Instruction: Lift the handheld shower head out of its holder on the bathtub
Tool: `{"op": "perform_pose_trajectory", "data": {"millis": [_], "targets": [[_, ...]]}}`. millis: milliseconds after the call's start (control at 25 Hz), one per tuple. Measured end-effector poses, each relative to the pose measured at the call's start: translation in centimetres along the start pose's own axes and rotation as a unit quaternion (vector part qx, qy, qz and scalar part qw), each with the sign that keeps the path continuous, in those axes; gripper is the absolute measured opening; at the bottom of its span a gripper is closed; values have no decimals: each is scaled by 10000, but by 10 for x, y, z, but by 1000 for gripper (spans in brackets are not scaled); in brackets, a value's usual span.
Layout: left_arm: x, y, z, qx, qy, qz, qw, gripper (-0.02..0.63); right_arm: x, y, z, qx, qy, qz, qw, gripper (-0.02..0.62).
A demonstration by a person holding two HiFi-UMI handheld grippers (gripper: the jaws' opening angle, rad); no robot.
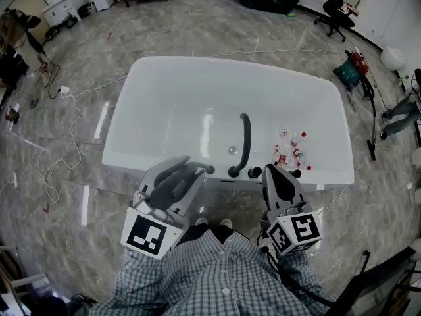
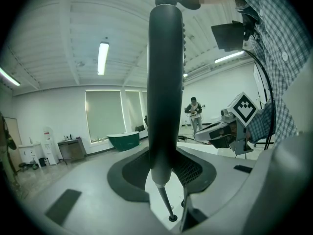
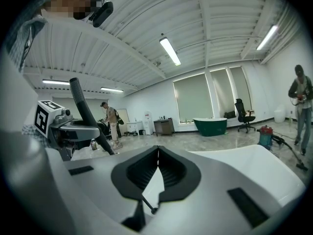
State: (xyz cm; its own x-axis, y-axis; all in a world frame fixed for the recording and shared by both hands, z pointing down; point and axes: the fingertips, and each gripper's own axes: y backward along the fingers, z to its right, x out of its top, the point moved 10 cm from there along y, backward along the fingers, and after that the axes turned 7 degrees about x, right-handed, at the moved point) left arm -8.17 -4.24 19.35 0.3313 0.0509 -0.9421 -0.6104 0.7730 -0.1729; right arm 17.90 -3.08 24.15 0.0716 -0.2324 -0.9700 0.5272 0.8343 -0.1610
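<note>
The white bathtub (image 1: 164, 78) lies below me, with a black curved spout (image 1: 245, 143) and black knobs (image 1: 253, 172) on its near rim. My left gripper (image 1: 191, 170) (image 2: 164, 168) is shut on the dark grey handheld shower head (image 2: 165, 82), which stands upright between the jaws and points up toward my head. From the right gripper view the shower head (image 3: 80, 104) rises as a slanted dark rod above the left gripper (image 3: 63, 126). My right gripper (image 1: 279, 176) (image 3: 157, 153) hovers over the rim beside the knobs, shut with nothing in it.
Several small bottles (image 1: 293, 151) lie in the tub's right end. Cables (image 1: 72, 110) trail over the marble floor at left. An office chair (image 1: 335, 5) and a red and green machine (image 1: 352, 68) stand far right. A person (image 2: 194, 112) stands beyond.
</note>
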Motion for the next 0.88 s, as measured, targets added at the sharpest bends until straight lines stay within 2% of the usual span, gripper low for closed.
{"op": "perform_pose_trajectory", "data": {"millis": [880], "targets": [[-3, 0, -3, -43, -63, 11, 10000, 141, -3, -6, -1, -8, 12, 16, 10000, 17]]}}
